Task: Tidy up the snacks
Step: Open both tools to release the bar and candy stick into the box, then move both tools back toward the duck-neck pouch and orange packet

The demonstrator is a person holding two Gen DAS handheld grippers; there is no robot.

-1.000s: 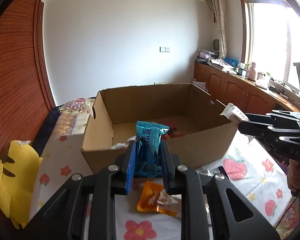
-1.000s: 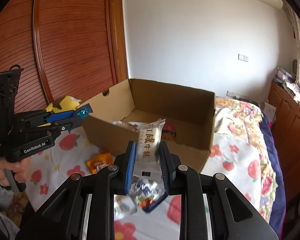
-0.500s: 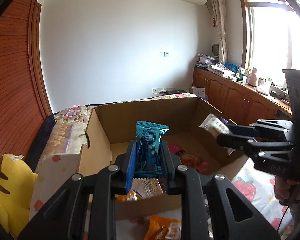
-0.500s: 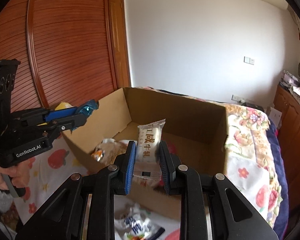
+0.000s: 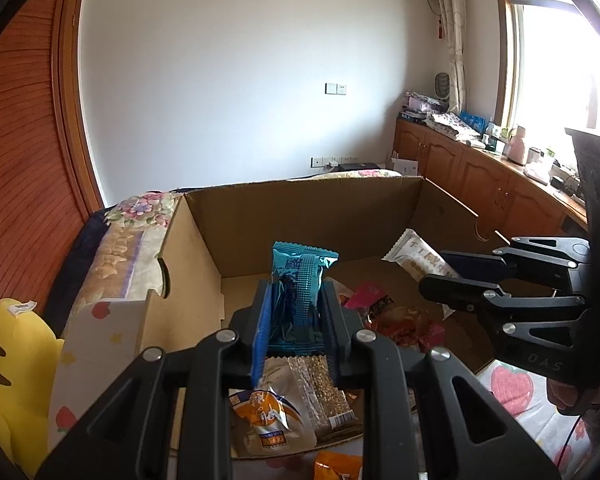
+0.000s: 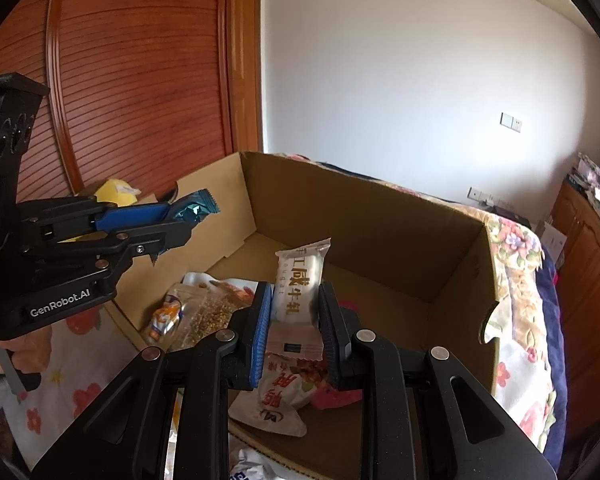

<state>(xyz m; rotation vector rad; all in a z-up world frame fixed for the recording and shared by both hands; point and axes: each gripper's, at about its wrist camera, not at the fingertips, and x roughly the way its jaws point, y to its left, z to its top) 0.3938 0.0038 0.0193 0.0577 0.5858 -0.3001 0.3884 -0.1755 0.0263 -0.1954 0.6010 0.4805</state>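
Hovering over open brown cardboard box point(image 5: 204, 248): left hand-held gripper point(image 5: 294, 322) clamped teal foil snack packet point(image 5: 300, 280), right hand-held gripper point(image 6: 294, 320) clamped white nougat packet point(image 6: 298, 284); best released low, onto bare floor.

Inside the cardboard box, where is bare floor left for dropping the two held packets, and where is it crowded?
Bare cardboard box floor runs along the far wall and into the far corners. The near half is crowded with loose snack packs. The teal packet in the left gripper and the white packet in the right gripper hang above that pile.

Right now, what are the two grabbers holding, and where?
Left gripper pinches a blue snack packet by its lower half. Right gripper pinches a white candy packet by its lower half.
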